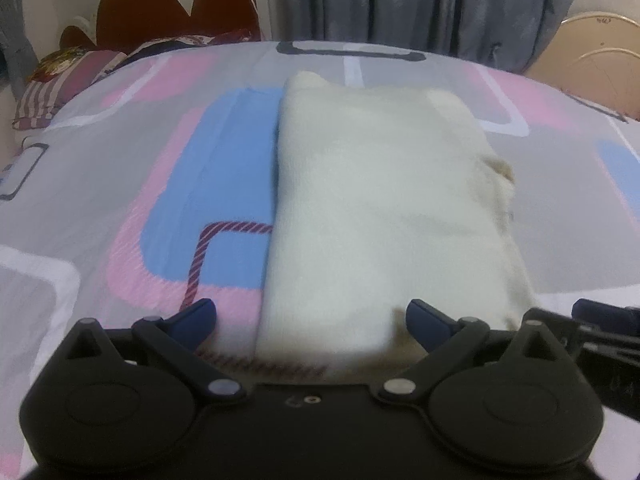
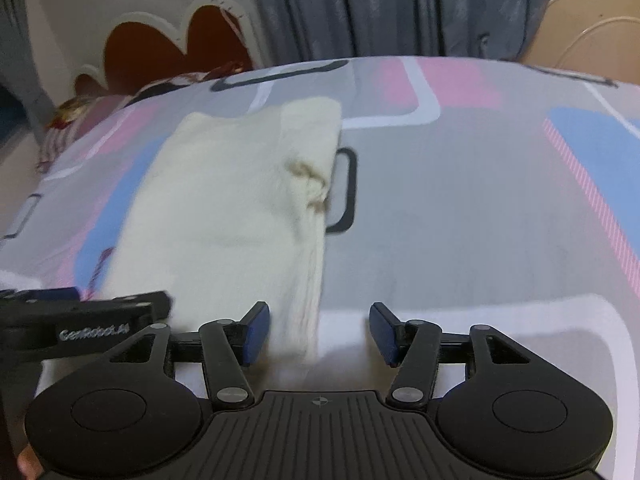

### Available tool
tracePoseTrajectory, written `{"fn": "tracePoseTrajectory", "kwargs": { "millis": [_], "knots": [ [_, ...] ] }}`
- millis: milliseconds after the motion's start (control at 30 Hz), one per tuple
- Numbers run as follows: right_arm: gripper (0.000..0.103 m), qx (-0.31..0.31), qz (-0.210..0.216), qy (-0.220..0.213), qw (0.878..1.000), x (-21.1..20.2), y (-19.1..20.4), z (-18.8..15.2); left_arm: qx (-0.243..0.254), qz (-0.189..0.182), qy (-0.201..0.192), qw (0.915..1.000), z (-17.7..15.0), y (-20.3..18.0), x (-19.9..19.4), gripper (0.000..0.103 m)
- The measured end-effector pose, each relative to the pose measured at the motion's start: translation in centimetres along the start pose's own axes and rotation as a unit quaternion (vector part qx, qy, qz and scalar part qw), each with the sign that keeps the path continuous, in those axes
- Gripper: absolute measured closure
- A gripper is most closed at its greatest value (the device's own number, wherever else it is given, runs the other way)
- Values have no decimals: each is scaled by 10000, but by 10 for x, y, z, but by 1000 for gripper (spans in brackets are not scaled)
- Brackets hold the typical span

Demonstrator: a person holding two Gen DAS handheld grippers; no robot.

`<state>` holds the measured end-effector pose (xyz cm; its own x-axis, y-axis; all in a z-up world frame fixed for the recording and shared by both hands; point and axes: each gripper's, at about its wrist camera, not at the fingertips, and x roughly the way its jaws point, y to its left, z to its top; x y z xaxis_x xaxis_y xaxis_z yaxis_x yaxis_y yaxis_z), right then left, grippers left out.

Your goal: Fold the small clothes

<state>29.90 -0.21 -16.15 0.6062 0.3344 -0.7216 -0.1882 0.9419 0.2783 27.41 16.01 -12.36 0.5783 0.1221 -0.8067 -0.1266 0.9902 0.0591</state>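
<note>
On bedspread (image 1: 120, 152): folded cream garment (image 1: 380, 200) | brown stain (image 2: 310, 178) clearer right-wrist

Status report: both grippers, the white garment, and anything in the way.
Left gripper open, right gripper open, both at the near edge. White garment lies folded lengthwise on the bedspread. Nothing blocking.

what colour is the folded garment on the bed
Cream white, with a small brownish mark near its right edge; clearest in the left wrist view.
</note>
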Motion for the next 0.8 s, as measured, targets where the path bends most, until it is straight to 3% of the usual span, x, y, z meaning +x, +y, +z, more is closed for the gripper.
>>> {"fn": "tracePoseTrajectory", "kwargs": {
  "millis": [133, 333, 500, 667, 800],
  "knots": [
    [29, -219, 256, -79, 9994, -38, 4, -16, -76, -12, -174, 9998, -16, 3, -42, 2],
    [24, -361, 335, -382, 9981, -117, 6, -53, -236, 124, -597, 9979, -49, 0, -125, 2],
    [14, -474, 226, -1013, 9935, -200, 11, -82, -290, 245, -1049, 9938, -79, -2, -199, 1],
    [4, -634, 2, -1940, 9789, -280, 22, -106, -432, 213, -1321, 9901, -104, -2, -257, 1],
    [1, -580, 30, -2290, 9717, -322, 30, -118, -532, 149, -1438, 9881, -122, -2, -291, 1]
  ]
}}
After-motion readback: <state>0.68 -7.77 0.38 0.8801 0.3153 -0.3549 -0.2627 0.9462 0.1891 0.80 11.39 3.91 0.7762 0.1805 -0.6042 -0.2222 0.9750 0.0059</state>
